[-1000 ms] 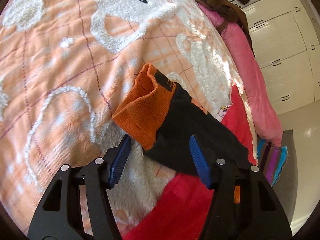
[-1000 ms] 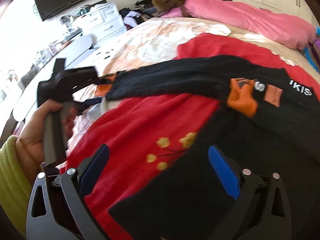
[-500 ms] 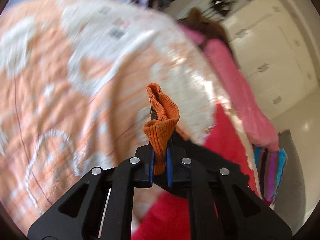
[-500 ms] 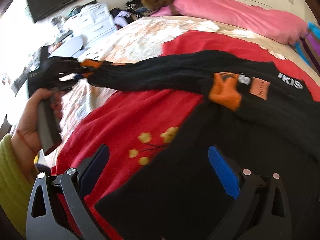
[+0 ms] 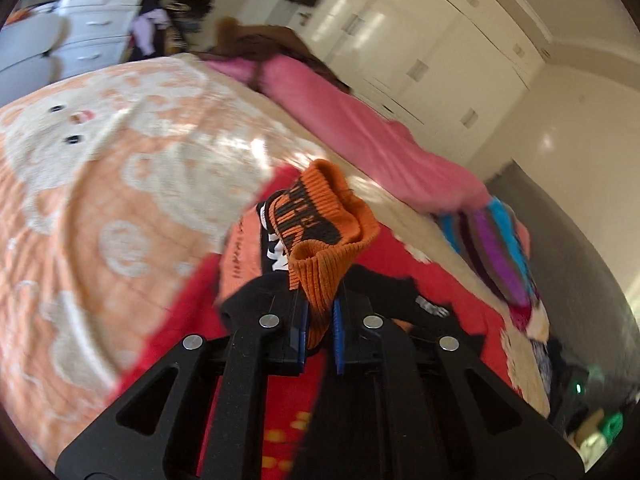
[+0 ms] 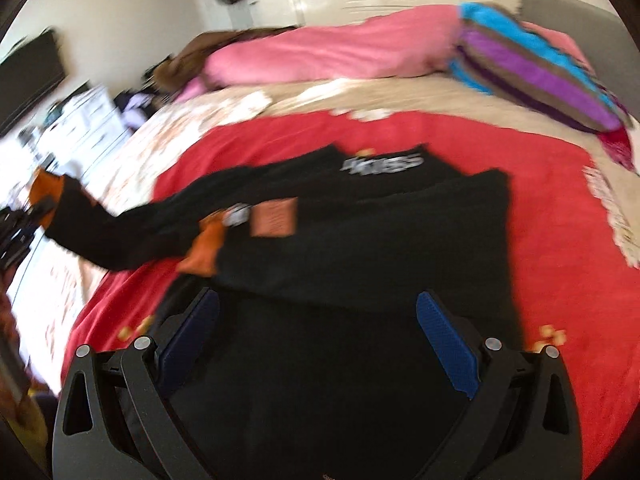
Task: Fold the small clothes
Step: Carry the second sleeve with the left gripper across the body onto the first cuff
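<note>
One black knit sweater (image 6: 360, 248) with two ribbed orange cuffs lies on the red blanket (image 6: 560, 208); its white chest lettering is too blurred to read. The left gripper (image 5: 318, 320) clamps one orange cuff (image 5: 328, 240). The right gripper (image 6: 316, 332) stands apart above the sweater.

White wardrobes (image 5: 432, 64), white drawers (image 5: 96, 20), glossy floor (image 5: 560, 148)

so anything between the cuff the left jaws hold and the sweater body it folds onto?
Nothing visible. The left gripper is shut on the orange cuff, sleeve lifted off the bed. The black sweater body lies flat on the red blanket, with only its own folded sleeve across it. The right gripper hovers open near the hem.
</note>
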Demonstrator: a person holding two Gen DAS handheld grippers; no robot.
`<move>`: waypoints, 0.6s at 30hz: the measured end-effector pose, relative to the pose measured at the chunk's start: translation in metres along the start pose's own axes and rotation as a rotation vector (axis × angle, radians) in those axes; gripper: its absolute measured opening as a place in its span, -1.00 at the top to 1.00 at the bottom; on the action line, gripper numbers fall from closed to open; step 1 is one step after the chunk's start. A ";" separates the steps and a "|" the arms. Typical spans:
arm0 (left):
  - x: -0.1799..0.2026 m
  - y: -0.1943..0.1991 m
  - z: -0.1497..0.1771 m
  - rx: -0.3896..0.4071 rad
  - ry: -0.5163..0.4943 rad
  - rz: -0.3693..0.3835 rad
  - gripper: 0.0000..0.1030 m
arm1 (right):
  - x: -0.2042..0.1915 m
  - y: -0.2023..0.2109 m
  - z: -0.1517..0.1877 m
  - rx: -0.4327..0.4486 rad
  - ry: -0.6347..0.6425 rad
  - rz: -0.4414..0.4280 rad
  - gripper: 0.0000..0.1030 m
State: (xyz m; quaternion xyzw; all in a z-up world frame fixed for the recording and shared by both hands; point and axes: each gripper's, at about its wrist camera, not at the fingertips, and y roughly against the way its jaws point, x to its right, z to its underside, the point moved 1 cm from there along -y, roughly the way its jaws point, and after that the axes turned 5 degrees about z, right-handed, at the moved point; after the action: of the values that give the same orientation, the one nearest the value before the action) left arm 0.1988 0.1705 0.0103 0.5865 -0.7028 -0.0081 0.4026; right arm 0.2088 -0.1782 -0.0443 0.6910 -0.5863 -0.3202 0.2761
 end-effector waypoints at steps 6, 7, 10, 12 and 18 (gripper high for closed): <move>0.077 -0.050 0.019 -0.062 -0.066 0.077 0.93 | 0.060 -0.004 -0.005 -0.007 -0.113 0.055 -0.92; 0.088 -0.058 0.022 -0.074 -0.076 0.087 0.93 | 0.070 -0.003 -0.005 -0.008 -0.137 0.057 -0.92; 0.125 -0.087 0.035 -0.127 -0.122 0.116 0.93 | 0.093 0.003 -0.007 0.005 -0.194 0.068 -0.92; 0.147 -0.105 0.045 -0.160 -0.154 0.129 0.93 | 0.108 0.007 -0.009 0.020 -0.225 0.084 -0.92; 0.186 -0.167 0.084 -0.278 -0.195 0.148 0.93 | 0.155 0.018 -0.011 0.054 -0.343 0.121 -0.92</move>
State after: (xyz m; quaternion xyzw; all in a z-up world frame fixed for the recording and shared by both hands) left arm 0.2893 -0.0747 -0.0234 0.4682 -0.7720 -0.1322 0.4090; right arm 0.2228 -0.3344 -0.0421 0.5969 -0.6735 -0.4006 0.1721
